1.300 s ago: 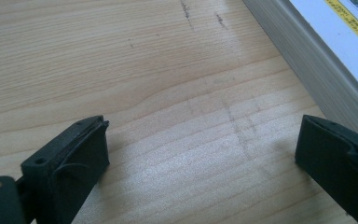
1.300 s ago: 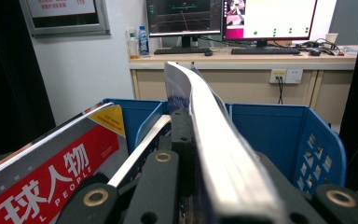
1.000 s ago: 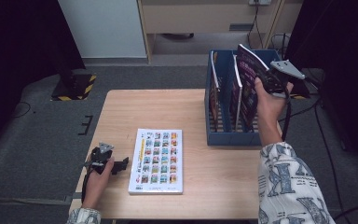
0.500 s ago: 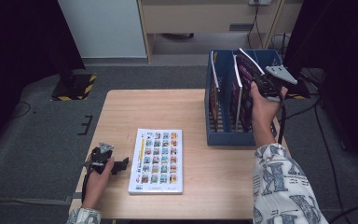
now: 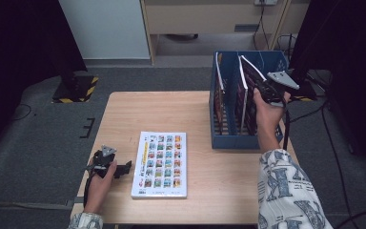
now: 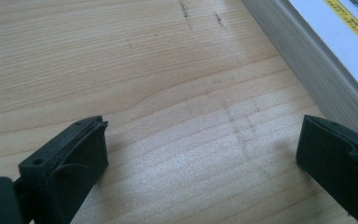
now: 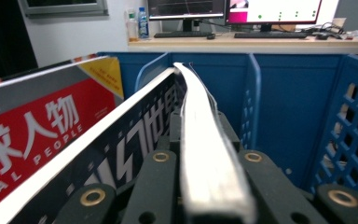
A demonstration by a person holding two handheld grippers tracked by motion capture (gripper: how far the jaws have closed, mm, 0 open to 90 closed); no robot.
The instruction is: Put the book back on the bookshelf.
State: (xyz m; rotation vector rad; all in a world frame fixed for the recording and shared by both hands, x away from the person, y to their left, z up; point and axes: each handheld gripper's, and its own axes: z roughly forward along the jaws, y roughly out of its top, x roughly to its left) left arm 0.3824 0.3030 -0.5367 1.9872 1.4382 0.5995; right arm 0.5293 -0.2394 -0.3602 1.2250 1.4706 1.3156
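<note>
In your right gripper view, the red magazine cover (image 7: 42, 140) standing in the blue file rack (image 7: 289, 102) reads "PEOPLE" in white Latin letters under large white Chinese characters, including "人物". The print on the book (image 5: 161, 163) lying flat is too small to read.

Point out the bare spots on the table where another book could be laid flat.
The far left of the table, beyond the flat book, is bare wood. So is the strip between that book and the blue rack. The left gripper crowds the near left. The right gripper holds a magazine over the rack.
</note>
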